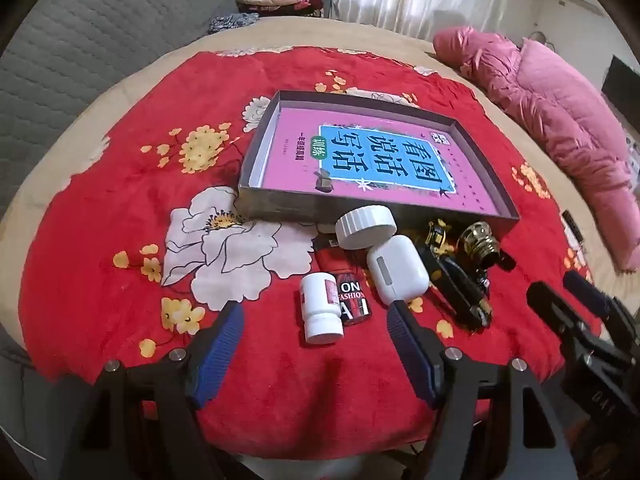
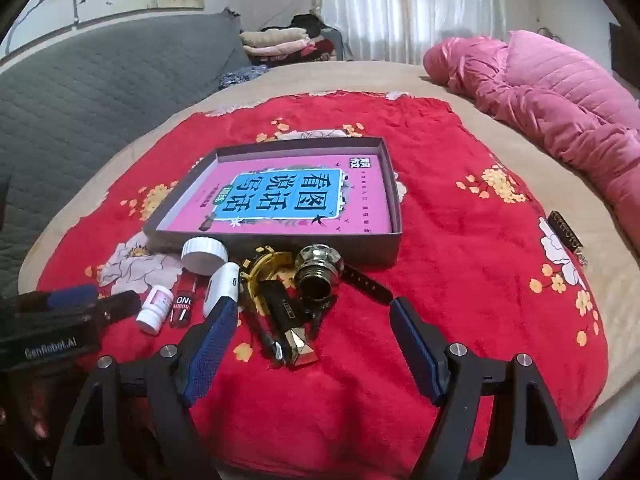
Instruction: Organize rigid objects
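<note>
While both our grippers hover with jaws spread wide and empty, the left gripper [image 1: 314,342] frames the small white bottle [image 1: 321,308]; the right gripper [image 2: 310,330] straddles the black-and-gold clutter [image 2: 280,308]; everything lies on the red blanket [image 1: 120,208] just before the grey tray [image 1: 276,210].

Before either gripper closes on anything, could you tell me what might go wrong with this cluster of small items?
1. The small items lie packed together: the white earbud case touches the white round lid, so open fingers may nudge neighbours.
2. The small white bottle lies on soft red blanket and may roll or tip when pinched.
3. The grey box already holds a pink book; dropped items could slide on its cover.
</note>
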The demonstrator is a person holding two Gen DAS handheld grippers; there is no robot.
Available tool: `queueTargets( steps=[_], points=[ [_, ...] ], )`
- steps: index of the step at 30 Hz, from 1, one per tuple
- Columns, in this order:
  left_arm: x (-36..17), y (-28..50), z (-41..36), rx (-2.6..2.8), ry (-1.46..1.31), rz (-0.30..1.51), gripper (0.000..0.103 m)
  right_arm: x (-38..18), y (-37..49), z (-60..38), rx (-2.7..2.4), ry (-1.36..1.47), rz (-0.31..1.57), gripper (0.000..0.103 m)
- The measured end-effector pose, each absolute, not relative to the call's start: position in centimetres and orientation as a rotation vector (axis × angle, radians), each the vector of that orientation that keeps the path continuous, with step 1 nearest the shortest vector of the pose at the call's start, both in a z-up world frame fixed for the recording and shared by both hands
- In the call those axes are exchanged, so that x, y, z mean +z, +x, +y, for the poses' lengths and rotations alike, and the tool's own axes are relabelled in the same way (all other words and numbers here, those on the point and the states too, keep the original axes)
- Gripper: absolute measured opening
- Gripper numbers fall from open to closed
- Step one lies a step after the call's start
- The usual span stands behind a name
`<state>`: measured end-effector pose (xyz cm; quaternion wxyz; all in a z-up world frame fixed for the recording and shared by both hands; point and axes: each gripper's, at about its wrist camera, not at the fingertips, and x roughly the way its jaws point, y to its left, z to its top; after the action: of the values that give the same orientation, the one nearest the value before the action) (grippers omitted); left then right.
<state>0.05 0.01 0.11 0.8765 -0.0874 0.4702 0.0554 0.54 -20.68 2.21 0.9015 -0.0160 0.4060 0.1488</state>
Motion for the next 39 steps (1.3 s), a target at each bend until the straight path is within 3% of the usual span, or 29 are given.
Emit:
queueTargets(
  steps=[39],
  points=[
    [0.1, 0.0, -1.0, 0.085, -0.117, 0.975, 0.073, 2.6, 0.2, -20.0, 0.298, -0.097, 0.802, 0.079]
  ],
)
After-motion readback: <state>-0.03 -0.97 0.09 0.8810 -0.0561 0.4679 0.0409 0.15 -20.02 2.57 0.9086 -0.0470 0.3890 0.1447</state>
